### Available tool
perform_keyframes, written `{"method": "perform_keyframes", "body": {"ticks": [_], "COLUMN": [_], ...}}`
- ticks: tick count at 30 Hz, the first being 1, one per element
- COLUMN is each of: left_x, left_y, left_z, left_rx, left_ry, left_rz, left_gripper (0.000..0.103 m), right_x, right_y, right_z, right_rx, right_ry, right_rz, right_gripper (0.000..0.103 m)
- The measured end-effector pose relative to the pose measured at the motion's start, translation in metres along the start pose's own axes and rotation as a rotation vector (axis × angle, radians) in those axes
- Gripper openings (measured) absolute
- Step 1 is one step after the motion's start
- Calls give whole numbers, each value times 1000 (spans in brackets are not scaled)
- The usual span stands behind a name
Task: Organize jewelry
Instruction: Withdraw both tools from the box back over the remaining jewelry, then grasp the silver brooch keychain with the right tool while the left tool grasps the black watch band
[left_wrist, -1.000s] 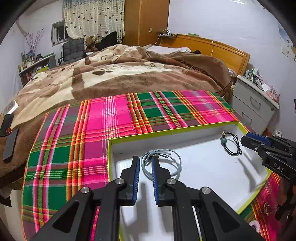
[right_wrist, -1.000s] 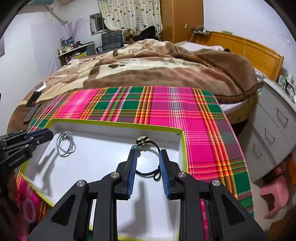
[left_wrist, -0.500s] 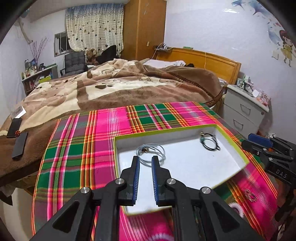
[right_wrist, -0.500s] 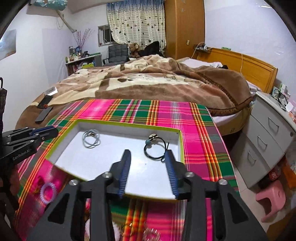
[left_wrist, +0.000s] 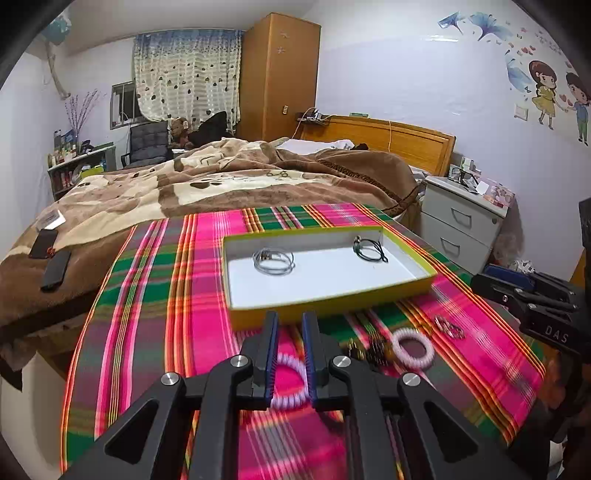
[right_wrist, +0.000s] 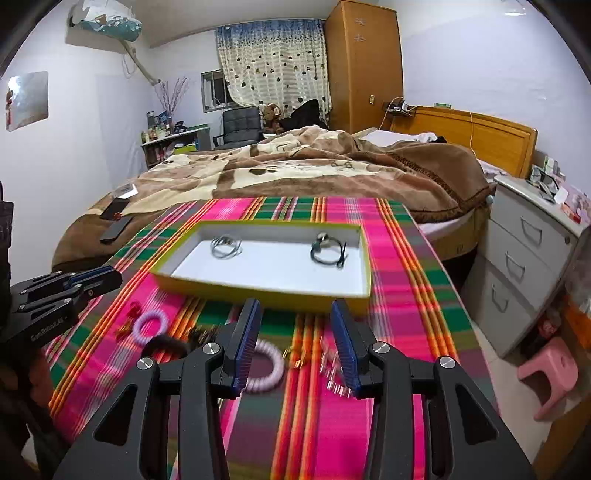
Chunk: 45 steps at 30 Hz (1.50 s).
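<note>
A yellow-rimmed white tray (left_wrist: 332, 297) (right_wrist: 258, 291) sits on the plaid cloth. It holds a grey cord necklace (left_wrist: 273, 260) (right_wrist: 225, 246) on the left and a black cord necklace (left_wrist: 371, 251) (right_wrist: 327, 249) on the right. My left gripper (left_wrist: 290, 317) hovers in front of the tray. Its jaws stand narrowly apart and empty, above a lilac coil hair tie (left_wrist: 288, 373). My right gripper (right_wrist: 295, 306) is wide open and empty, over a pink coil tie (right_wrist: 269, 365), gold rings (right_wrist: 295, 356) and clear clips (right_wrist: 332, 369).
More loose pieces lie before the tray: a pink coil tie (left_wrist: 413, 349), silver rings (left_wrist: 448, 326), a black band (right_wrist: 166, 345) and a red piece (right_wrist: 129, 317). The bed (left_wrist: 221, 184) lies behind. A white nightstand (right_wrist: 528, 251) and a pink stool (right_wrist: 546, 373) are on the right.
Both grippers drew back from over the tray to the near side of the cloth. The right jaws spread wide, leaving the black necklace in the tray. Loose pieces came into view.
</note>
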<state>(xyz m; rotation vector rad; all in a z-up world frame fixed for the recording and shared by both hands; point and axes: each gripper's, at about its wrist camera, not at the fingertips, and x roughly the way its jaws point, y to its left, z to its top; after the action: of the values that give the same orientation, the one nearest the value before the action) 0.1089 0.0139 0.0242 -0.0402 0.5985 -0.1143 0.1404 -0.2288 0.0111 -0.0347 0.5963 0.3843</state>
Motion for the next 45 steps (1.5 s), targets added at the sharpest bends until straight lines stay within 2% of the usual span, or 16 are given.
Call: {"method": "perform_keyframes", "body": {"ticks": [11,20,34,45], "left_x": [-39,-35,9,35], "left_y": [-13,-19,-18,-20], "left_z": [-35,-48,-48,-45], "left_rx": [17,17,5,-13], "left_ry": [4,39,129,191], "left_rz": [-27,-46,-53,-62], "left_gripper": [12,12,12,12], "right_x": [-33,-39,0,45], "right_y": [10,5,-16,-35], "right_z": [-38,-50,-47,-40], "right_rx": [8,29,19,-17], "right_ry": [13,26,84,200], "right_rz": [-7,-21,-38,-10], "right_gripper": [41,41,41,41]}}
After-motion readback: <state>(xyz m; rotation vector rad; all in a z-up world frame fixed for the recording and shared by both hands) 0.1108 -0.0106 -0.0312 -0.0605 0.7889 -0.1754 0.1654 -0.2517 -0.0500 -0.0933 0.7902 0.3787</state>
